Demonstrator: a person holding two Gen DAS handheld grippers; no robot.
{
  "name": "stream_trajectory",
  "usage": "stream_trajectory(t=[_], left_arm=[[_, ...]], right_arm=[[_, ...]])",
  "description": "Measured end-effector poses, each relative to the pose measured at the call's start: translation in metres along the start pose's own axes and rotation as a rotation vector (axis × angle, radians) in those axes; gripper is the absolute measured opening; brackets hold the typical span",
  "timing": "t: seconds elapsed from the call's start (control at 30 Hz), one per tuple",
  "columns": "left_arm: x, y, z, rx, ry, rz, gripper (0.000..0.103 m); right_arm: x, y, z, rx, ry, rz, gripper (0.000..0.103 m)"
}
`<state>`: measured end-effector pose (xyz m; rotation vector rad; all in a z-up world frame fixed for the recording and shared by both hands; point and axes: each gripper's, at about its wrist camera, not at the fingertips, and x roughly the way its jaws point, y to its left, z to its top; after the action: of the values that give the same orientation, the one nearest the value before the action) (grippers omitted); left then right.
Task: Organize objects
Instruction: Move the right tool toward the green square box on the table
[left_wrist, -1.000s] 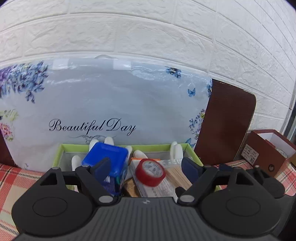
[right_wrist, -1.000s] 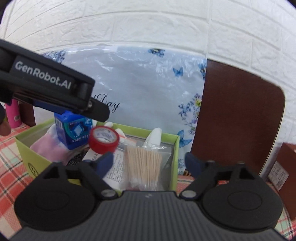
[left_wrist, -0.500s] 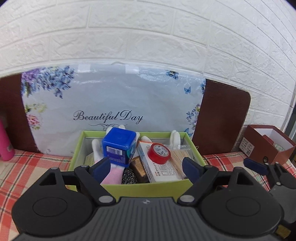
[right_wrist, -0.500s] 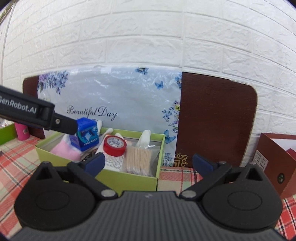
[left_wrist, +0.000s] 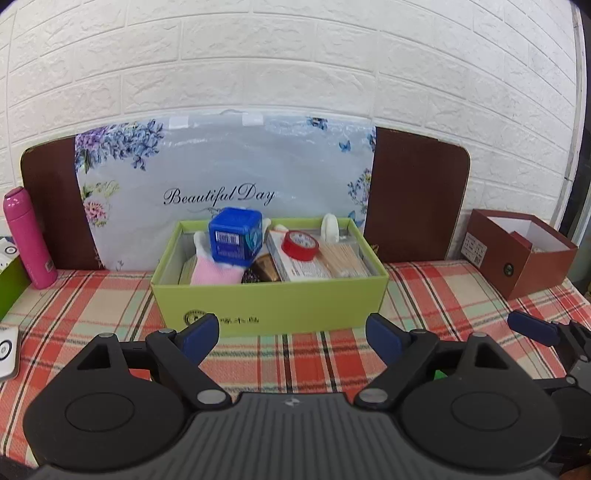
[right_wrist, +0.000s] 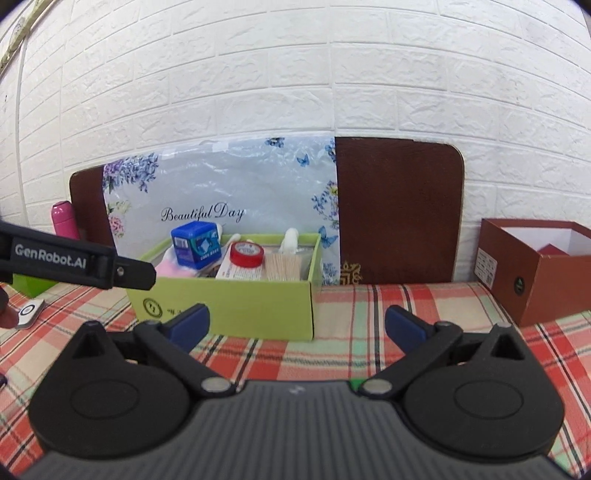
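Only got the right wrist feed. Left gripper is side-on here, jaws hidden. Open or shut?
Observer: Open. In the left wrist view the left gripper has its fingers spread with nothing between them, short of the green box.
Operator: The box wall blocks the bottom for me. Anything between the pink glove and the white carton?
Observer: Yes, a brown packet lies there, next to a dark speckled item I cannot identify.
Operator: Pink bottle, I only see its top. Upright?
Observer: Upright on the checked cloth, left of the box, in front of the brown board.
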<state>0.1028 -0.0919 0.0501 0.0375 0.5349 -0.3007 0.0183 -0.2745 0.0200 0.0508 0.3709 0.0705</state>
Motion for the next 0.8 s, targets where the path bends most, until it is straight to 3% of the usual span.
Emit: stream_trajectory(t=[0.47, 0.8], left_arm=[[0.002, 0.000, -0.039, -0.005, 0.091, 0.053, 0.090], [0.014, 0.003, -0.056, -0.014, 0.147, 0.051, 0.090]], right_arm=[[-0.024, -0.004, -0.048, 0.035, 0.096, -0.019, 0.103], [-0.021, -0.010, -0.063, 0.045, 0.139, -0.029, 0.103]])
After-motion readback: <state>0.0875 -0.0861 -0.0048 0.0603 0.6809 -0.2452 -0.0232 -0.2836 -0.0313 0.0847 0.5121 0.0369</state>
